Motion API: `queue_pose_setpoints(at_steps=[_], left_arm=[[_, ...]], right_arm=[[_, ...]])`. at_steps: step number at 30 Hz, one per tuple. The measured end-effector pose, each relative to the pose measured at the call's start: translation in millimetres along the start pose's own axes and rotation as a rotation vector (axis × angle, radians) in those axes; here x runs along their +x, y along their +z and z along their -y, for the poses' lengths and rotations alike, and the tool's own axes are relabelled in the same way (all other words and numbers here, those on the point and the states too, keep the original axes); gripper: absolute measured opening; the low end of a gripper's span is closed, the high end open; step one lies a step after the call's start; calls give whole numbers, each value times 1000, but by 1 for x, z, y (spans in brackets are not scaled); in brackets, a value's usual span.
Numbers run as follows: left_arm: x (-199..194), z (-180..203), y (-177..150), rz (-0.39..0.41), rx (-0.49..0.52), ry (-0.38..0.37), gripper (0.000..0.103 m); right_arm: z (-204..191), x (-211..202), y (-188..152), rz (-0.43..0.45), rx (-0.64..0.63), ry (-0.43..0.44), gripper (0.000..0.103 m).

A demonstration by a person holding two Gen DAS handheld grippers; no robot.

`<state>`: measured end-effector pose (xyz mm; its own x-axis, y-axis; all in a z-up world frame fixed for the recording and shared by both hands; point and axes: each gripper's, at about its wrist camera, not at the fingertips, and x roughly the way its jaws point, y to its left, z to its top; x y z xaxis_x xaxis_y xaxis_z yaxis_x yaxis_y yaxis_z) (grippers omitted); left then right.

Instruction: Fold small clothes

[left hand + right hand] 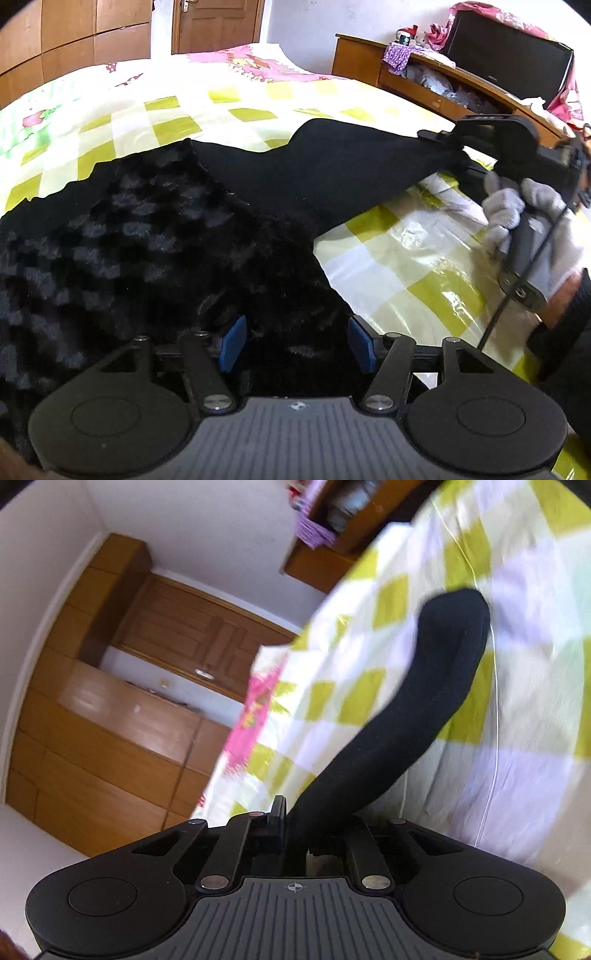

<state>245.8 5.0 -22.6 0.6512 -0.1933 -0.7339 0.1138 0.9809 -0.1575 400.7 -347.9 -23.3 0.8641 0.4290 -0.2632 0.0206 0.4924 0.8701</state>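
Observation:
A black garment [155, 236] with a fuzzy checked lining lies on the bed. Its smooth black part [332, 173] is lifted and stretched toward the right. My left gripper [297, 345] is open, its blue pads [232, 343] on either side of the fuzzy fabric at the near edge. My right gripper [448, 142] is shut on the garment's corner and holds it above the bed, gripped by a gloved hand [524, 218]. In the right wrist view the right gripper [293, 830] is shut on a black strip of the garment [413, 698] that hangs out ahead.
The bed has a yellow-green and white checked sheet [399, 266] with a pink patterned cover [251, 66] at the far end. A wooden cabinet [436, 81] with a TV stands at the right. Wooden wardrobes [110, 716] and a door [218, 22] line the walls.

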Motion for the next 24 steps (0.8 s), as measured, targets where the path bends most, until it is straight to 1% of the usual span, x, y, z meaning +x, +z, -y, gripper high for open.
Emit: queue_pose_setpoints(at_steps=[2, 3, 4, 5, 7, 8, 11, 12, 13, 14, 17, 19, 20, 22, 24], left_arm=[[2, 2, 0, -5, 14, 7, 73], [2, 3, 0, -6, 24, 11, 73], [2, 3, 0, -7, 31, 14, 73], [2, 3, 1, -9, 32, 15, 73], [0, 2, 1, -12, 26, 13, 73], [0, 2, 2, -14, 24, 12, 73], [2, 3, 5, -9, 21, 10, 73], [3, 4, 7, -8, 20, 6, 73], [4, 6, 8, -7, 17, -6, 73], [6, 9, 10, -8, 17, -28, 73], [12, 28, 10, -5, 58, -94, 73], [19, 43, 9, -8, 87, -129, 74], [23, 49, 7, -7, 101, -133, 76], [27, 55, 6, 2, 114, -123, 76], [20, 51, 5, 19, 100, -132, 76]], right_arm=[[-1, -5, 0, 12, -17, 8, 10], [-2, -2, 0, 13, -34, -6, 14], [-3, 5, 0, 5, -51, -36, 15], [-2, 13, 1, -5, -41, -72, 15], [4, 26, 6, -20, 17, -81, 15], [7, 29, 10, -14, 50, -80, 15], [8, 40, 23, -15, 99, -102, 15], [9, 42, 28, -20, 124, -101, 11], [9, 42, 34, -20, 143, -99, 9], [6, 39, 41, -5, 140, -85, 7], [-5, 23, 62, 59, 86, -61, 6], [-6, 12, 77, 102, 45, -86, 6], [-3, 7, 85, 117, 31, -118, 6], [3, 3, 93, 112, -11, -188, 6], [2, -5, 91, 121, -113, -262, 6]])
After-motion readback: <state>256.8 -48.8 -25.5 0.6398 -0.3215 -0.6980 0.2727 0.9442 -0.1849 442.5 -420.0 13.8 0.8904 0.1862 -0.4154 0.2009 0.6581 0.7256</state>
